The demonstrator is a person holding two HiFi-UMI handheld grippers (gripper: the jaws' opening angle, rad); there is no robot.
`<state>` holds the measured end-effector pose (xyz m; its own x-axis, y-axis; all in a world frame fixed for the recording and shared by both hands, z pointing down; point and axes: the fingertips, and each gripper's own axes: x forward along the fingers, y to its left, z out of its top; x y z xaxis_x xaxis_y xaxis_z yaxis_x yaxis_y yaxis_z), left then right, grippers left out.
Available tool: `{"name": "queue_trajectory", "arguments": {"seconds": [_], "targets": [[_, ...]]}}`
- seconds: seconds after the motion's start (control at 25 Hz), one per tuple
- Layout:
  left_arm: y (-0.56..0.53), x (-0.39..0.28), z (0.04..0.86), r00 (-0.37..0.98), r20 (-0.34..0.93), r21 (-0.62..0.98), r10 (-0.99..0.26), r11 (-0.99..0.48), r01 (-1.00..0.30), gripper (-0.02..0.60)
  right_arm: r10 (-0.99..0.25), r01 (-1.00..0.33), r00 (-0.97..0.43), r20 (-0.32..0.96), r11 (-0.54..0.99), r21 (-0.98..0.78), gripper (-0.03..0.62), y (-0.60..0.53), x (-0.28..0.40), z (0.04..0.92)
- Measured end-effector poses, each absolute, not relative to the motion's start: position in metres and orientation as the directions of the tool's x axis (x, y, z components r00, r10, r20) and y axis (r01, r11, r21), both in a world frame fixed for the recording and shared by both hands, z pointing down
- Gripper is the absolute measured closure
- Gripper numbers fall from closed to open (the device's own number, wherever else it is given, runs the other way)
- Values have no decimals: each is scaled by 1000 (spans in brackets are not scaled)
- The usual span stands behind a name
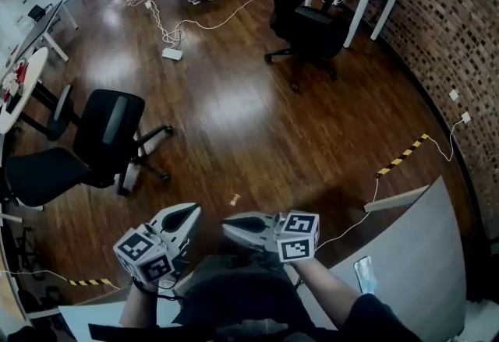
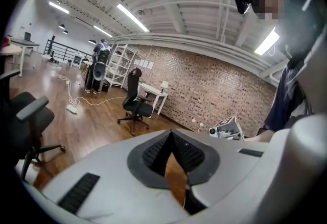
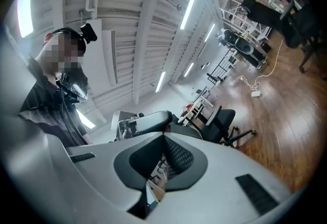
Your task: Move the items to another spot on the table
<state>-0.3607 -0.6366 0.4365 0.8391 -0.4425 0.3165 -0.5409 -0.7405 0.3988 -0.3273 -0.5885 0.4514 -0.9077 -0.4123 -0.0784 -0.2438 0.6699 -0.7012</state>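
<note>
white table (image 1: 425, 251), phone-like item (image 1: 365, 275) (near its edge)

We see the left gripper (image 2: 171, 136) with its jaws together, nothing between them. Far beyond it, a black office chair (image 2: 134, 104) stands near a white desk (image 2: 153, 90) by the brick wall (image 2: 214, 88).

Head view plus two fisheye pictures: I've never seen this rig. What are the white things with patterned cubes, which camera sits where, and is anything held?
No robot: a person holds a two-jaw gripper in each hand. The head view, from a camera on the person's head, looks down on the left gripper and right gripper; the patterned cubes are part of them. The other two pictures come from a camera riding on each gripper, looking along its jaws. Both pairs of jaws are closed on nothing. The grippers are held near the person's body above the wooden floor, off the white table at lower right, where a flat phone-like thing lies.
</note>
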Motion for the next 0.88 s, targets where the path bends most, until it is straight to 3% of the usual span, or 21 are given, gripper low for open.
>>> {"name": "queue_trajectory", "arguments": {"seconds": [0.36, 0.6, 0.88], "targets": [[-746, -357, 414, 919, 180, 445, -352, -804, -395, 577, -636, -475, -772, 23, 551, -686, 614, -681, -305, 431], [-792, -382, 429, 941, 112, 538, -320, -777, -328, 578, -669, -592, -734, 120, 544, -595, 614, -724, -337, 431], [-822, -305, 441, 977, 150, 523, -152, -827, -209, 578, -769, -621, -634, 84, 442, -647, 614, -748, -284, 438]]}}
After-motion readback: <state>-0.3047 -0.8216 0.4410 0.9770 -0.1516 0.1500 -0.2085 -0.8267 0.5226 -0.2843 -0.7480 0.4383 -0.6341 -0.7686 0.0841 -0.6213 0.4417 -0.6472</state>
